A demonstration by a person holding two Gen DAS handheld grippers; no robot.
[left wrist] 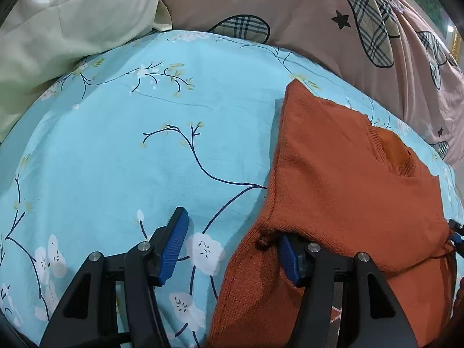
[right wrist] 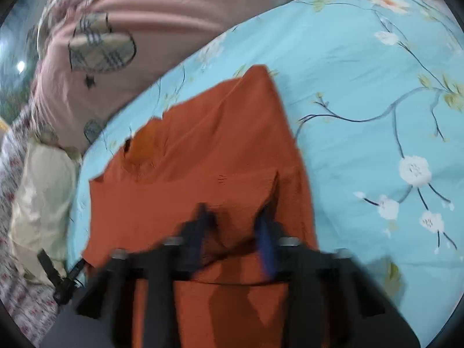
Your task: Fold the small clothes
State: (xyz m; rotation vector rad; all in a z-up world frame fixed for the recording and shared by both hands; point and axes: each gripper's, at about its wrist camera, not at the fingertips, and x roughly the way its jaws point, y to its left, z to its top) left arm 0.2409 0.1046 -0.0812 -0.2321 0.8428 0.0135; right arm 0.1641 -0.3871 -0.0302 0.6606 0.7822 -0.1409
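An orange knit sweater (left wrist: 342, 179) lies on the light blue floral bedsheet (left wrist: 145, 145), its ribbed neck opening toward the far right. My left gripper (left wrist: 232, 246) is open: its left finger is over bare sheet, and its right finger is tucked under the sweater's near left edge. In the blurred right wrist view the sweater (right wrist: 208, 150) fills the middle. My right gripper (right wrist: 235, 232) is open, and a fold of the sweater's near edge sits between its blue pads. The right gripper's tip shows at the left view's right edge (left wrist: 456, 232).
A pink duvet with plaid leaf patches (left wrist: 319, 8) is bunched along the far side. A pale cream pillow (left wrist: 66, 20) lies at the far left. Another cream pillow (right wrist: 43, 197) and a flowered cloth (right wrist: 17, 290) lie left in the right wrist view.
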